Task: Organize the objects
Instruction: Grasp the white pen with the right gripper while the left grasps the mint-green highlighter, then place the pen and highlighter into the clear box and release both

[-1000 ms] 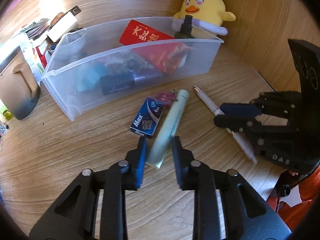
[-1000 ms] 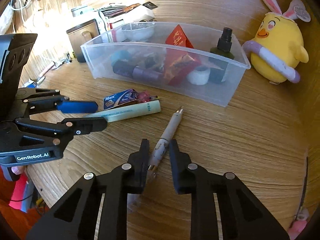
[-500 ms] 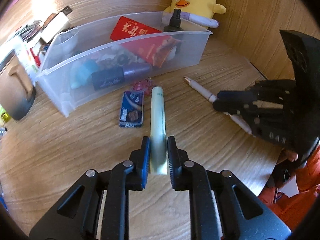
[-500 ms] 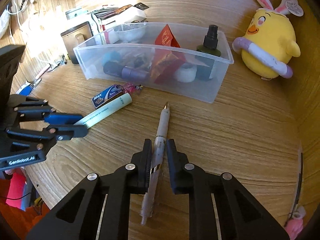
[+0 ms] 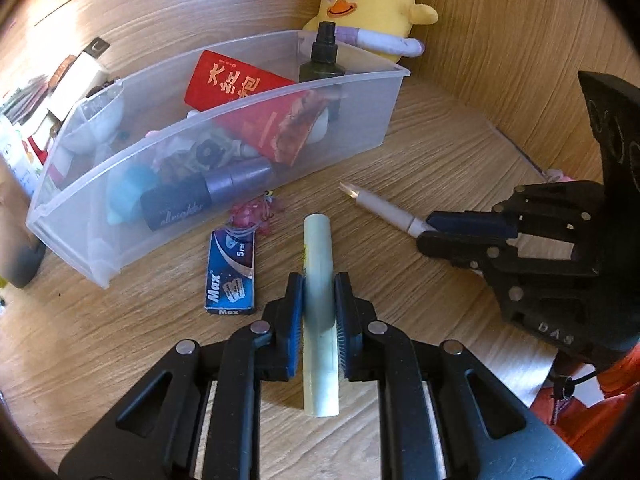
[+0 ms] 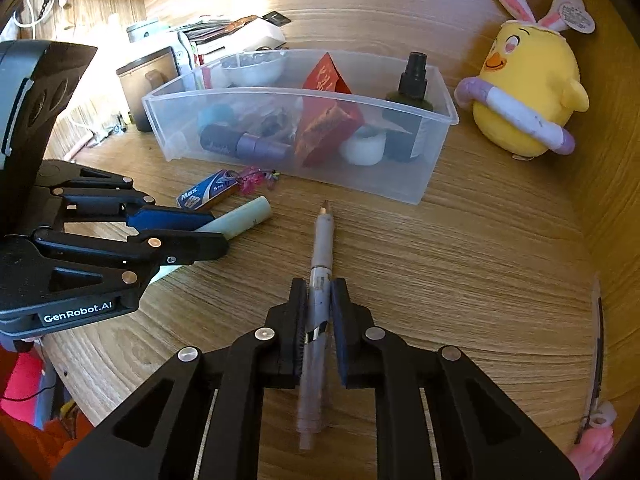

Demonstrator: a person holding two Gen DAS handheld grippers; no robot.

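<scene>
Both tools slant downward toward the wooden surface (image 5: 440,168), side by side, each pointing toward the clear plastic bin (image 5: 248,128) at the back.

The left hand-held gripper (image 5: 319,280) has just been closing, and its jaws now clamp on the pale green tube (image 5: 318,280). The blue pads (image 5: 295,300) press the tube's sides near its middle, so one end sticks out ahead of the fingertips toward the bin and the other end reaches back between the black fingers. The tube runs in line with the fingers.

The right hand-held gripper (image 6: 319,284) has likewise been closing and now pinches the pale grey pen (image 6: 322,248). The pen lies lengthwise between its jaws, tip pointing ahead toward the bin, tail trailing back under the fingers (somewhat blurred there).

Just left of the tube lies a small blue box marked "Max" (image 5: 231,268), flat on the surface, and beside the box's far end sits a pink trinket (image 5: 256,212), close to the bin's front wall. The bin holds a red packet (image 5: 256,108) leaning on its side, a dark spray bottle (image 5: 322,60) standing upright at the right end, and a dark purple tube (image 5: 204,196) lying along the front wall. A yellow chick plush (image 5: 368,4) with rabbit ears sits behind the bin's right end.
</scene>
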